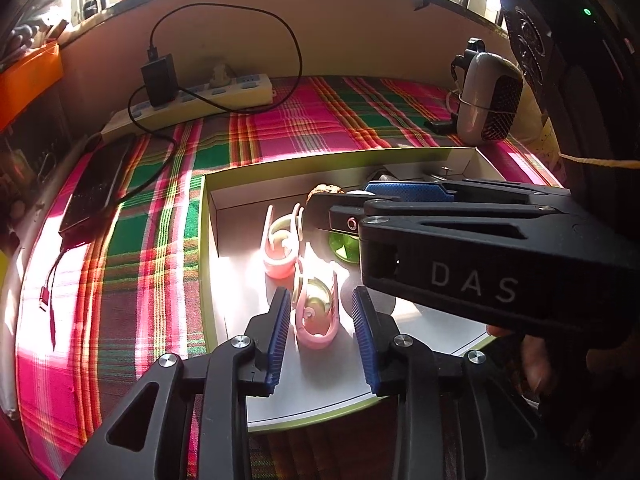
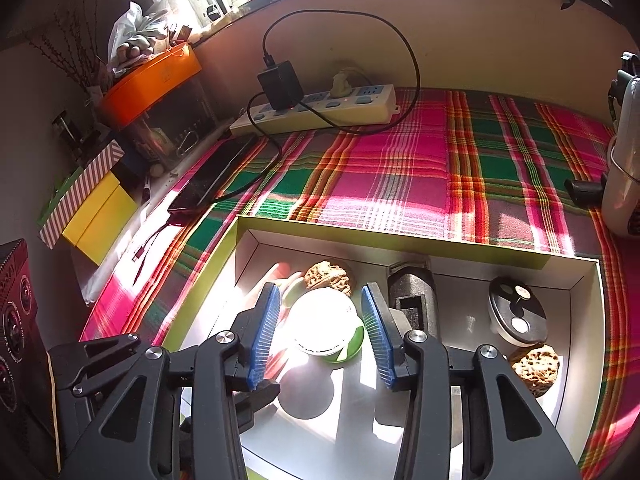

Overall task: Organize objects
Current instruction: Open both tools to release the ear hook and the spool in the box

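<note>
A shallow green-edged box with a white floor (image 1: pixel 208 240) (image 2: pixel 400 240) lies on the plaid cloth. In the left wrist view two pink clips stand in it: a near one (image 1: pixel 316 312) between my open left gripper's (image 1: pixel 322 332) blue pads, not touched, and a far one (image 1: pixel 280 248). My right gripper (image 2: pixel 320 332) is open, its pads on either side of a white and green round object (image 2: pixel 326 328), above it. In the left wrist view the right gripper (image 1: pixel 360 204) crosses over the box. A walnut (image 2: pixel 328 276), a black cylinder (image 2: pixel 412 292), a round black lid (image 2: pixel 516 312) and a second walnut (image 2: pixel 536 368) also lie in the box.
A power strip with a black charger (image 2: pixel 312 108) and cable lies at the back. A dark phone (image 2: pixel 216 176) lies at the left on the plaid cloth (image 2: pixel 440 168). A white fan-like device (image 1: pixel 488 96) stands at the back right. Orange and yellow boxes (image 2: pixel 152 80) stand at the far left.
</note>
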